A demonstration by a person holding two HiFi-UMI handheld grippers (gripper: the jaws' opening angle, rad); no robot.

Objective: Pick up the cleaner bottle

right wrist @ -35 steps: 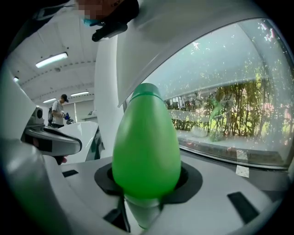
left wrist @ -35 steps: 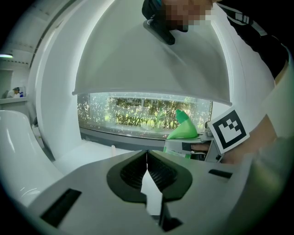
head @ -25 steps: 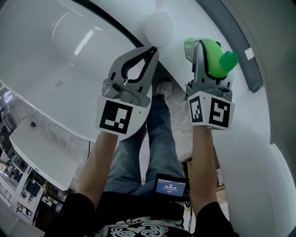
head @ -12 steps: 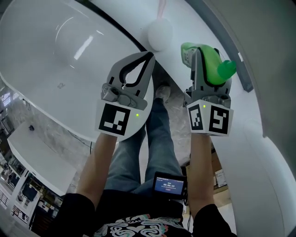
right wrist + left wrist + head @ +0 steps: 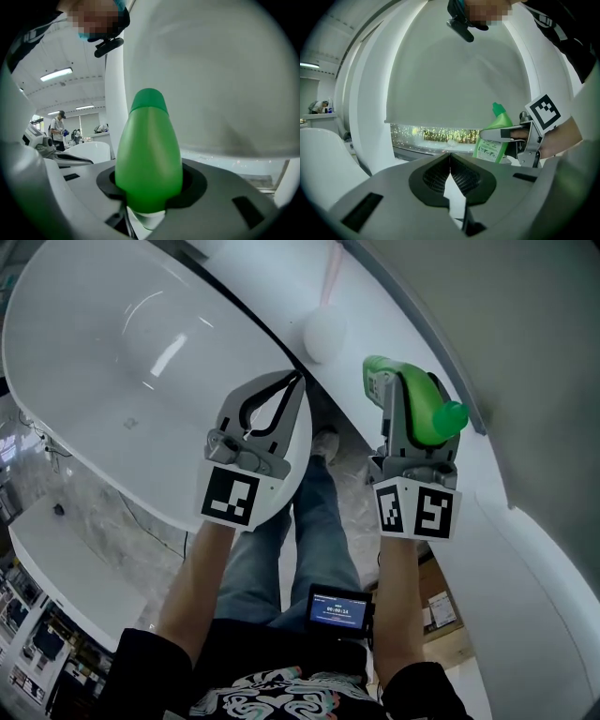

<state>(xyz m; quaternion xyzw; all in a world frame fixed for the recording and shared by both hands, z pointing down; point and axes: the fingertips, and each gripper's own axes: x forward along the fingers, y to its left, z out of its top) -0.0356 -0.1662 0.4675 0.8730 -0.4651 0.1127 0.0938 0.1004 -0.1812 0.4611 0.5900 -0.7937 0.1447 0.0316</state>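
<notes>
The green cleaner bottle [image 5: 424,407] is held in the air at the upper right of the head view, my right gripper [image 5: 397,395] shut on its body. In the right gripper view the bottle [image 5: 149,154] fills the middle, cap up, pinched between the two jaws of the right gripper [image 5: 149,190]. To its left my left gripper [image 5: 298,379] is shut with nothing in it, its tips touching. The left gripper view shows the left gripper [image 5: 450,158] with its pads closed, and the bottle [image 5: 493,140] off to the right in the right gripper [image 5: 512,135].
A white bathtub [image 5: 112,352] lies below at the upper left. A white round ball [image 5: 323,334] sits beyond the grippers. A curved white wall [image 5: 525,559] runs along the right. The person's legs and a small screen device [image 5: 339,607] are below.
Both grippers have risen together, and the right one still holds the bottle. The tub and floor look farther away. Neither gripper's jaws have changed.
</notes>
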